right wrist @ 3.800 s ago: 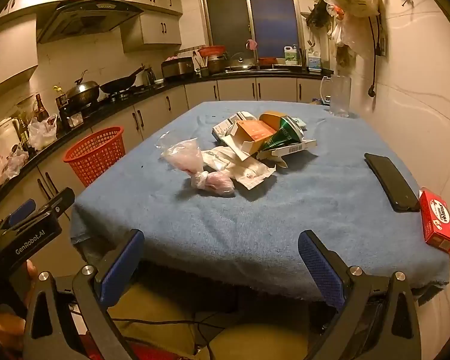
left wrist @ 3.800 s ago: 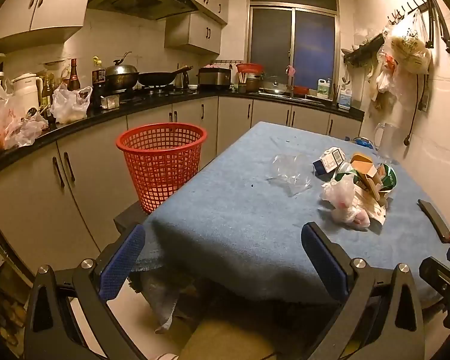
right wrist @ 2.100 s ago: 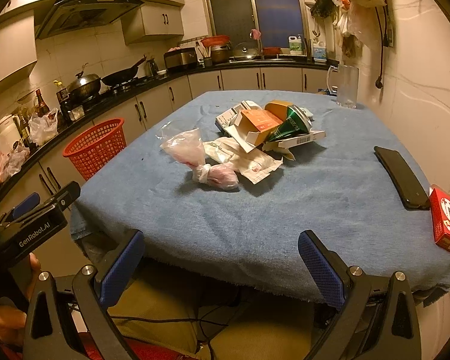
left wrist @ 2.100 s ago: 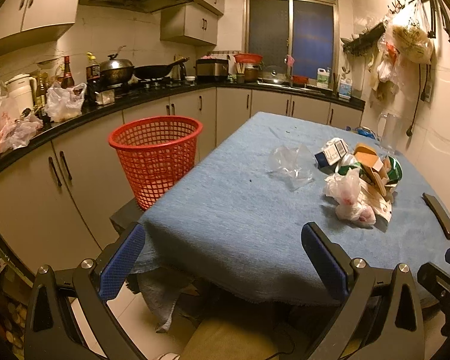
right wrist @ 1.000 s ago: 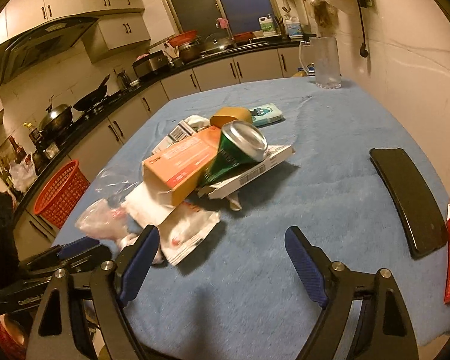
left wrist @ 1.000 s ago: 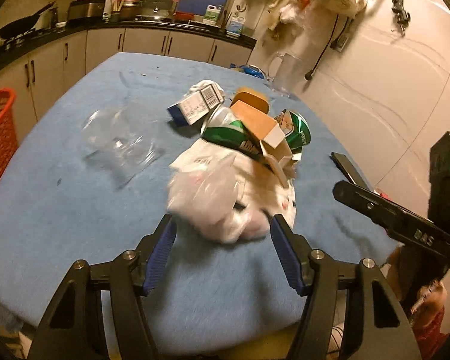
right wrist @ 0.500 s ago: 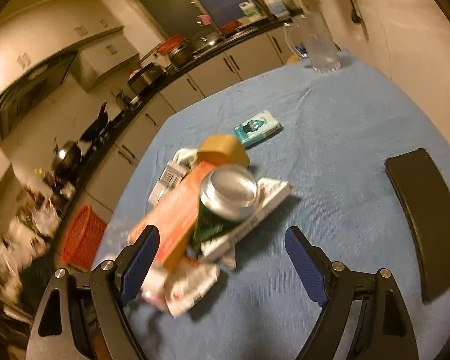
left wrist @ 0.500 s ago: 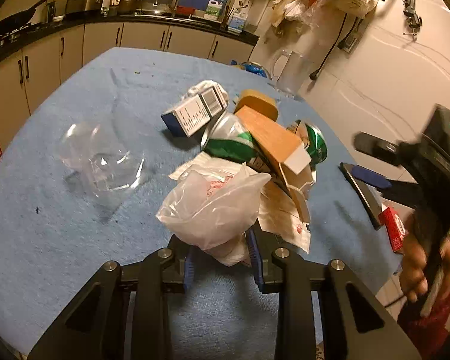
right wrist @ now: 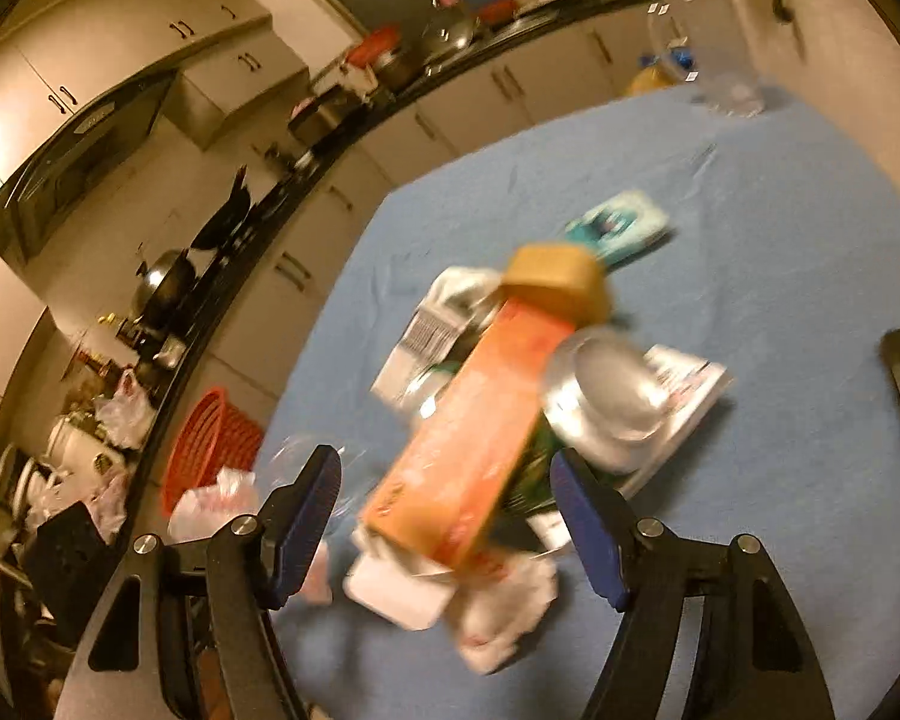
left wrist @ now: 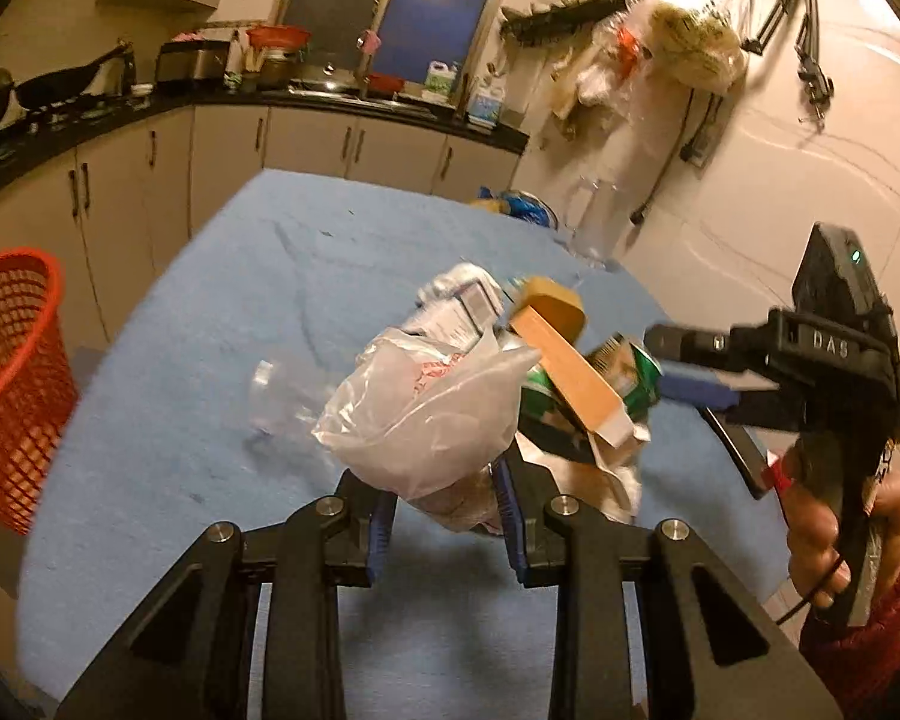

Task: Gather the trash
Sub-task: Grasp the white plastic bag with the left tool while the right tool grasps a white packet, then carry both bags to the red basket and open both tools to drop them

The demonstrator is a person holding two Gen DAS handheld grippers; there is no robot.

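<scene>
Plastic, thin and crumpled: a white plastic bag (left wrist: 426,414) is pinched between the narrowed pads of the left tongs (left wrist: 444,504) and looks lifted just clear of the blue-covered worktop (left wrist: 222,360). So the first pickup seems to be in hand. The right tongs (right wrist: 444,516) are closing, still fairly wide, with the near end of the orange carton (right wrist: 474,438) between the pads; blur hides whether they press on it yet. That carton lies on the heap near the worktop's middle, beside a green can (right wrist: 606,402). A clear plastic cup (left wrist: 282,402) lies apart, toward the left edge. Next, I judge, the bag must travel past the left edge to the red basket (left wrist: 12,378) and be released above its rim, while the right side needs a firm hold before lifting, since the carton could drag the can along.
</scene>
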